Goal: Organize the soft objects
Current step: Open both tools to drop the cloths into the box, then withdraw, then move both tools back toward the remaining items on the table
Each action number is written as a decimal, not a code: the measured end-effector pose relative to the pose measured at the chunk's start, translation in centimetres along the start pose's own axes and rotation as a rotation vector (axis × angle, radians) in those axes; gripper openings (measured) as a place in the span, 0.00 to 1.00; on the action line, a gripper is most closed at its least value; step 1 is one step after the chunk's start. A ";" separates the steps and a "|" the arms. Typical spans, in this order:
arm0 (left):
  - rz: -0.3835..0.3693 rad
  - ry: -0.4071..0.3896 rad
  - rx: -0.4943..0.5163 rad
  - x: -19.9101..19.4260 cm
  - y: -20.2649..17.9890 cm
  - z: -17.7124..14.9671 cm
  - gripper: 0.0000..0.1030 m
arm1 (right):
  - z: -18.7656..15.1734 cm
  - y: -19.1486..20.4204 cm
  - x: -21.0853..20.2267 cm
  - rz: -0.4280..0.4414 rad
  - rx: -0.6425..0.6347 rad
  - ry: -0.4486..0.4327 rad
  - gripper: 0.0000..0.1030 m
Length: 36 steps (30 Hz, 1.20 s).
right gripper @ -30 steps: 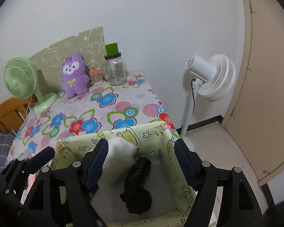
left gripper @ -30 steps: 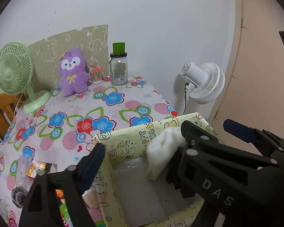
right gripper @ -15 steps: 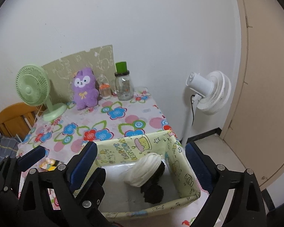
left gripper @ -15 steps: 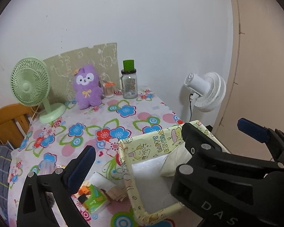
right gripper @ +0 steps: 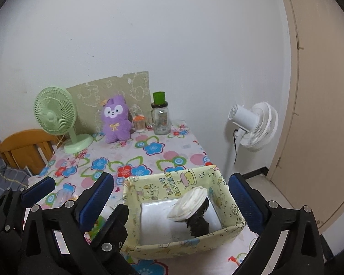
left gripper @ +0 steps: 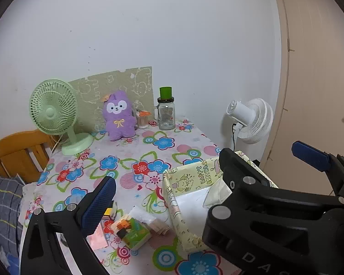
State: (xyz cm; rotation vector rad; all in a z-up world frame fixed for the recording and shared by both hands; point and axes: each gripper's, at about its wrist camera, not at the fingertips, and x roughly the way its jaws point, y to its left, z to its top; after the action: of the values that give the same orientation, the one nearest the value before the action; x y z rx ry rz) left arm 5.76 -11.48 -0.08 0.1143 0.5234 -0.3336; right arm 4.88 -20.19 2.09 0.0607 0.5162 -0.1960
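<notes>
A yellow cartoon-print box (right gripper: 169,186) sits at the table's near right corner. Inside it lie a rolled white soft item (right gripper: 190,202) and a black soft item (right gripper: 198,223). The box also shows in the left wrist view (left gripper: 190,180), partly hidden by the right gripper's body. A purple plush toy (right gripper: 115,119) sits upright at the back of the table, also in the left wrist view (left gripper: 119,116). My right gripper (right gripper: 172,197) is open and empty above the box. My left gripper (left gripper: 204,174) is open and empty, held above the table's front.
A green desk fan (right gripper: 57,119) stands at the back left. A glass jar with a green lid (right gripper: 160,116) and a small orange-lidded jar (right gripper: 140,123) stand beside the plush. Small packets (left gripper: 130,231) lie left of the box. A white floor fan (right gripper: 252,126) and a wooden chair (right gripper: 23,149) flank the table.
Both grippers have pulled up and back from the box. The white soft item was let go and now lies in the box on the black one.
</notes>
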 end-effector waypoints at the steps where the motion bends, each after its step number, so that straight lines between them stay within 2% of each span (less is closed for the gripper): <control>1: 0.001 -0.002 -0.001 -0.3 0.2 -0.1 1.00 | -0.1 0.2 -0.3 0.002 -0.001 -0.003 0.99; 9: 0.018 -0.018 -0.013 -2.2 1.6 -0.9 1.00 | -0.6 2.0 -2.0 0.021 -0.019 -0.022 0.99; 18: 0.063 -0.032 -0.023 -3.8 3.6 -2.0 1.00 | -1.5 4.6 -2.7 0.090 -0.032 -0.008 0.99; 36: 0.134 -0.008 -0.087 -3.5 8.8 -4.0 1.00 | -2.9 9.7 -0.8 0.161 -0.093 0.029 0.99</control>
State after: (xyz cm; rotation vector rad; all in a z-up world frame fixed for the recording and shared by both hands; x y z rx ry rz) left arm 4.07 -1.42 -1.56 0.0633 0.5191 -0.1800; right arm 4.78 -10.25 0.04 0.0141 0.5457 -0.0133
